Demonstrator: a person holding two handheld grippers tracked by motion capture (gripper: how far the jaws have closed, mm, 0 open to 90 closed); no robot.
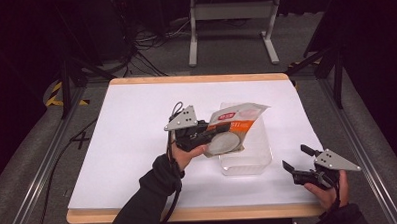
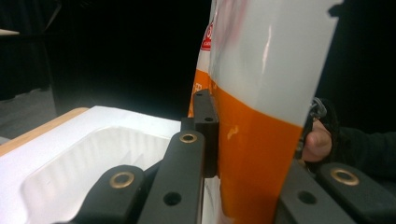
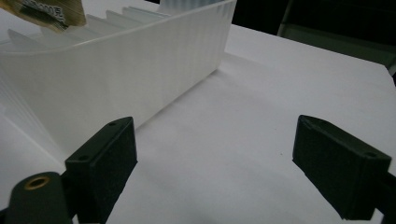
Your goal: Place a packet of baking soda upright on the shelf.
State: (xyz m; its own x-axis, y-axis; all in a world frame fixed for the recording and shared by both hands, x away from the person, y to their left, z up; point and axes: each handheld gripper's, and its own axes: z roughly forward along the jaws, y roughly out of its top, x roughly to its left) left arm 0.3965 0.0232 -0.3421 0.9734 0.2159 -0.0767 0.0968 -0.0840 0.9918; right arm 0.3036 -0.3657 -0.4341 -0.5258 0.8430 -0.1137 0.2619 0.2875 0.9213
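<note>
My left gripper [image 1: 211, 133] clamps an orange-and-white snack pouch [image 1: 233, 126], its red label too blurred to read, above the translucent plastic tray [image 1: 260, 160], while my right gripper [image 1: 297, 161] rests open just beside that tray.

A clear plastic tray [image 1: 248, 155] sits on the table [image 1: 137, 144], right of its centre and toward the near edge. A snack packet [image 1: 232, 128] hangs over the tray's left part, gripped at its left side by the left gripper [image 1: 207, 134], which is just left of the tray. The right gripper [image 1: 298, 161], jaws apart, lies near the table's near-right corner, right of the tray and apart from it. Beyond the far edge stands a metal stand [image 1: 231, 26] on the floor.
</note>
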